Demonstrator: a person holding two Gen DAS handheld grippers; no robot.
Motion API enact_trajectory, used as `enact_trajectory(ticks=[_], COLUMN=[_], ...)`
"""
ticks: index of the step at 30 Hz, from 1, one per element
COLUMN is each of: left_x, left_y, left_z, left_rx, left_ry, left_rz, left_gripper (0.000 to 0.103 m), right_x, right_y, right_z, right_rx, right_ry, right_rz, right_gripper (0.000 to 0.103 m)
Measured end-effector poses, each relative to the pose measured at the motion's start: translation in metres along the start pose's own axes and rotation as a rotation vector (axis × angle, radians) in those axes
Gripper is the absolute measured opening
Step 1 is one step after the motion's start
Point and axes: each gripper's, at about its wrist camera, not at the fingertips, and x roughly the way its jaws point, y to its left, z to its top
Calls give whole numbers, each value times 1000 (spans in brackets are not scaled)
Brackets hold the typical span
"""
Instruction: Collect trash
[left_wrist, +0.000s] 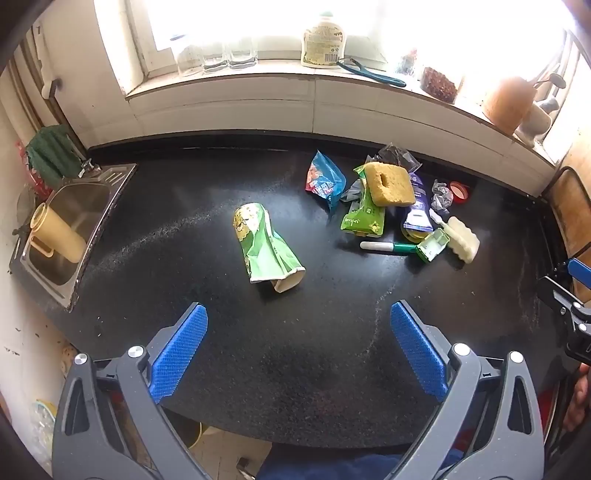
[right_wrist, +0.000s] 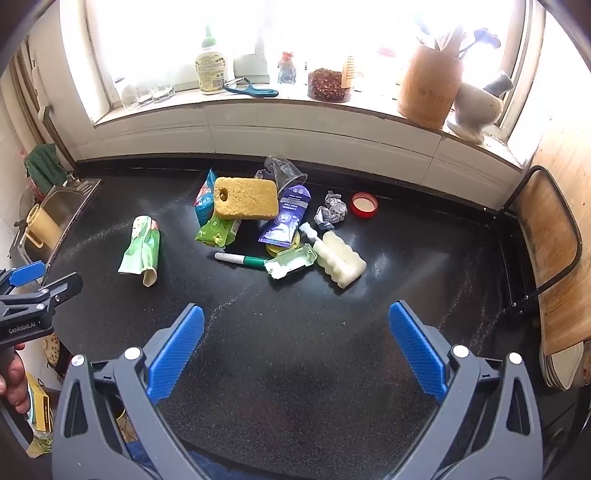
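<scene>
Litter strewn across a dark kitchen counter (left_wrist: 258, 369) awaits collection, both grippers poised above its near edge.

From the left wrist, the left gripper (left_wrist: 298, 325) tilts down, jaws spread wide and empty, apparently ready for a first pick; a crushed green packet (left_wrist: 264, 247) lies alone ahead, nearest it. From the right wrist, the right gripper (right_wrist: 295, 325) hangs likewise agape, facing the heap: yellow sponge (right_wrist: 245, 197) atop wrappers, a marker (right_wrist: 240, 258) and red lid (right_wrist: 364, 204) beside.

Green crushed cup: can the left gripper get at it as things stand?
Probably yes. The green crushed cup lies alone on bare countertop, ahead of the open, empty left gripper; nothing between them.
</scene>
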Motion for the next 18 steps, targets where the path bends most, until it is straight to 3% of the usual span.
enact_trajectory(ticks=[18], left_x=[1], left_y=[1], left_z=[-2], left_rx=[-19], left_ry=[18], left_rz=[-12], left_gripper=[96], right_x=[-3], right_y=[-2], right_z=[0], right_rx=[-4], right_ry=[8], right_rz=[-2], right_gripper=[97])
